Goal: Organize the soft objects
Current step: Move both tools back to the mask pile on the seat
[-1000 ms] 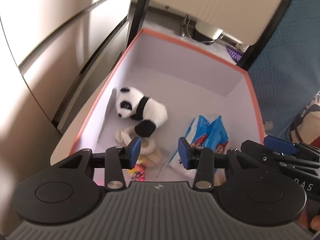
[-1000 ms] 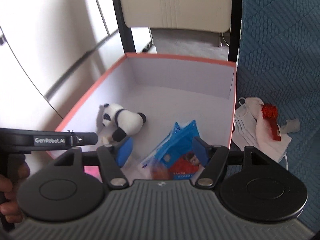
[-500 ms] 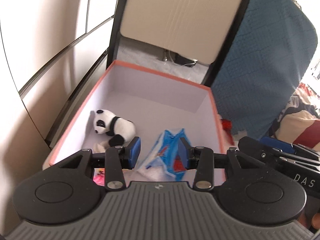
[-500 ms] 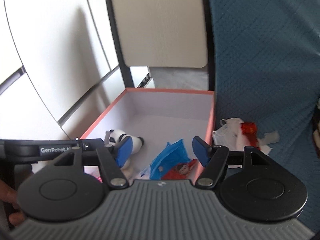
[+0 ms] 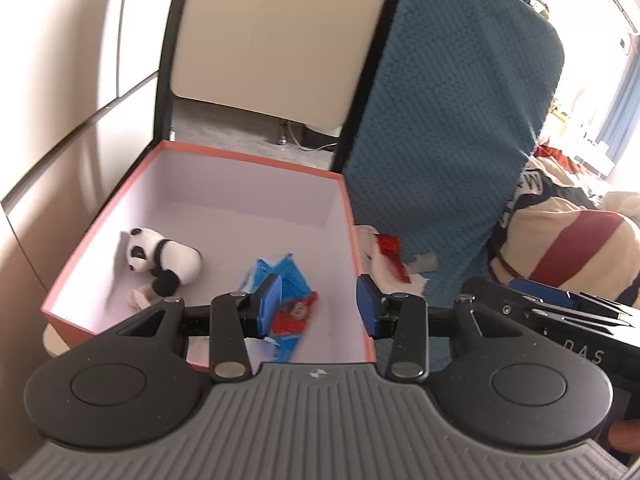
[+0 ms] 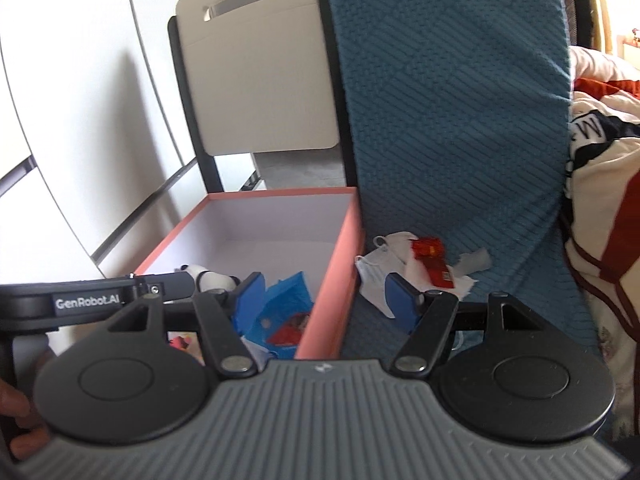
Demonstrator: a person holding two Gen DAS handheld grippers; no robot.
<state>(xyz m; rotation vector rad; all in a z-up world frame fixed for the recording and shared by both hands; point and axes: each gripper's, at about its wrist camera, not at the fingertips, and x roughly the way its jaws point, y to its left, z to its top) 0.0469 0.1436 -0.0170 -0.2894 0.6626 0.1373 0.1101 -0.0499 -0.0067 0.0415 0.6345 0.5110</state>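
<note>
soft mask pile [image 6: 384,268] lies outside the box [image 6: 336,264]; both claws, left [image 5: 319,305] and right [image 6: 322,300], are spread and empty; reaching could snag the rim.

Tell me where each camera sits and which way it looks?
Left wrist: sits on the left hand-held gripper, looks forward and down into the box with the toy panda and blue packet; its open blue fingers and a fingertip bottom right show.
Right wrist: sits on the right hand-held gripper, faces the box edge and the face masks on the blue cover; a hand shows at left.
Both see the box, panda, packet and masks.
</note>
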